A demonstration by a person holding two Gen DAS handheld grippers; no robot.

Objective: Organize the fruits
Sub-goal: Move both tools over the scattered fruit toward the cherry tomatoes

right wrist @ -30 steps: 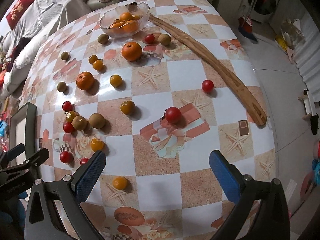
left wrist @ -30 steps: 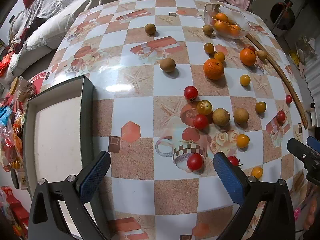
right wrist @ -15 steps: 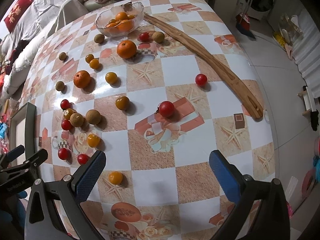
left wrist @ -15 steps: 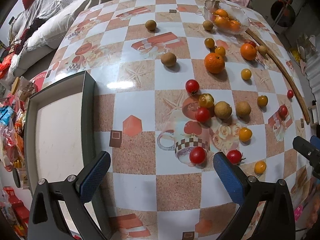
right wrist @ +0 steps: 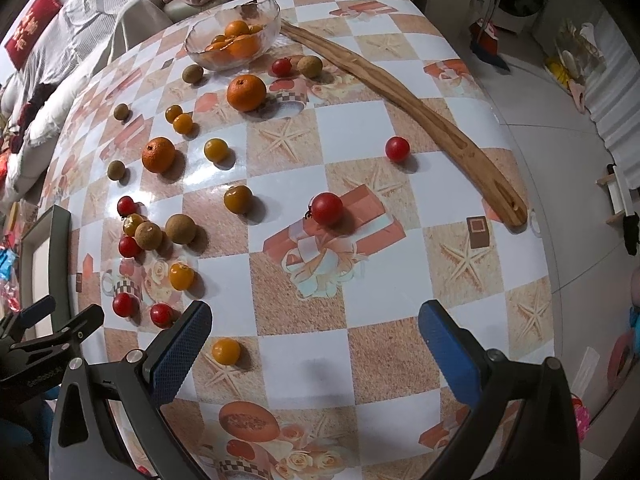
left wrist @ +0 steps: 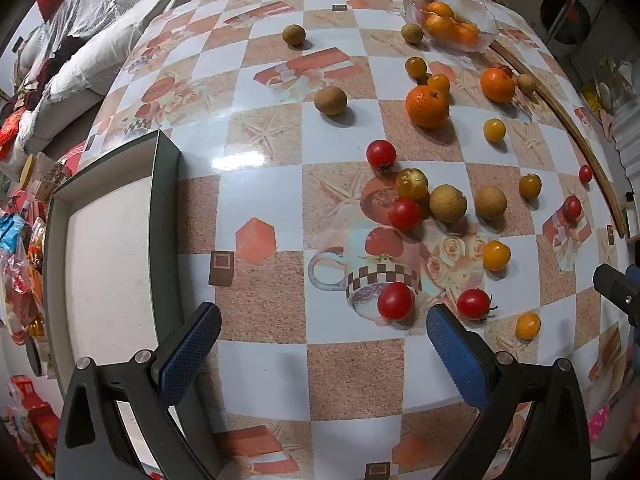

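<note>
Many fruits lie loose on the checkered table: red cherry tomatoes (left wrist: pixel 395 301), yellow tomatoes (left wrist: pixel 496 255), brown longans (left wrist: pixel 448 203) and oranges (left wrist: pixel 426 105). A glass bowl (left wrist: pixel 490 20) at the far side holds oranges. My left gripper (left wrist: pixel 322 344) is open and empty, above the table's near part, short of the nearest red tomato. My right gripper (right wrist: pixel 314 344) is open and empty, with a yellow tomato (right wrist: pixel 226 351) beside its left finger. A red tomato (right wrist: pixel 326 208) lies ahead of it.
A dark-rimmed empty tray (left wrist: pixel 164 208) sits at the table's left edge, also in the right wrist view (right wrist: pixel 60 240). A long wooden stick (right wrist: pixel 420 108) lies along the far right. The bowl (right wrist: pixel 192 40) shows there too. Bedding and bags surround the table.
Both grippers have drawn back a little and risen; the fruits have shifted away in view. Neither gripper has taken anything. No fruit has moved.
</note>
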